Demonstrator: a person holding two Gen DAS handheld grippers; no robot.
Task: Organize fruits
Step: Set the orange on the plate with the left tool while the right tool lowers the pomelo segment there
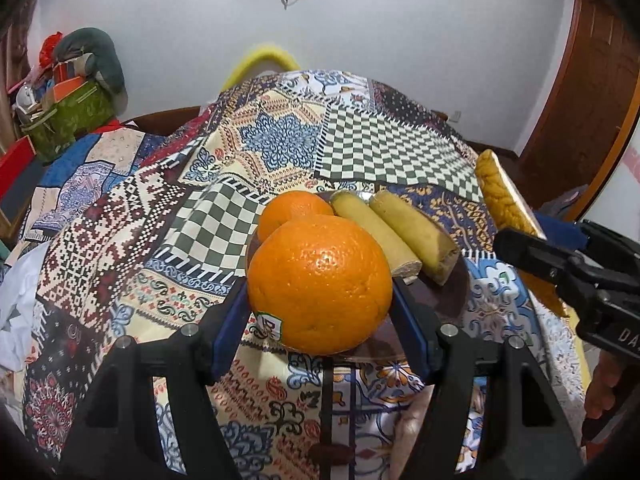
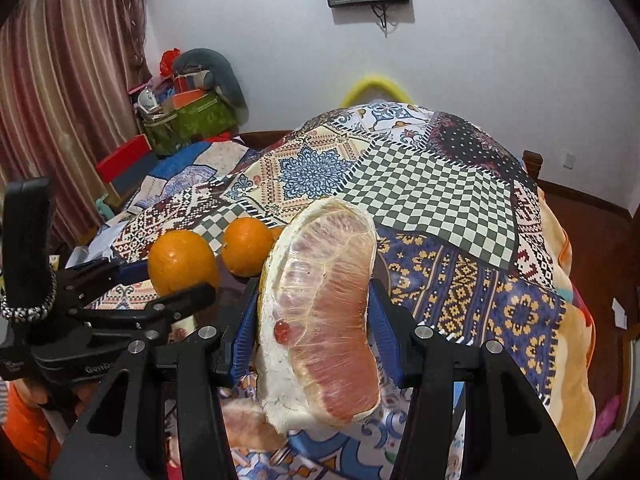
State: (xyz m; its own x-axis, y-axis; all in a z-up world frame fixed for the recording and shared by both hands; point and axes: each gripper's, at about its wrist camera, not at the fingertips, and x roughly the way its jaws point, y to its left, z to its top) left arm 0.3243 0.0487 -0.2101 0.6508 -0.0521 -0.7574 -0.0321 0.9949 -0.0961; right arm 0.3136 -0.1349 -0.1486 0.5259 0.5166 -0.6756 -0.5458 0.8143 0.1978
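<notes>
Left gripper, fingers closed on a large orange, held over the near rim of the dark plate. On the plate, a second orange lies at 11 o'clock of the held one and two bananas at 1 o'clock. Right gripper, fingers clamped on a peeled pomelo wedge above the patterned bedspread. Advisable: lower the orange into the bare near part of the plate, release only once it rests, and keep the wedge clear.

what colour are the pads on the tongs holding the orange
Blue pads, clearest in the left wrist view, either side of the orange.
</notes>
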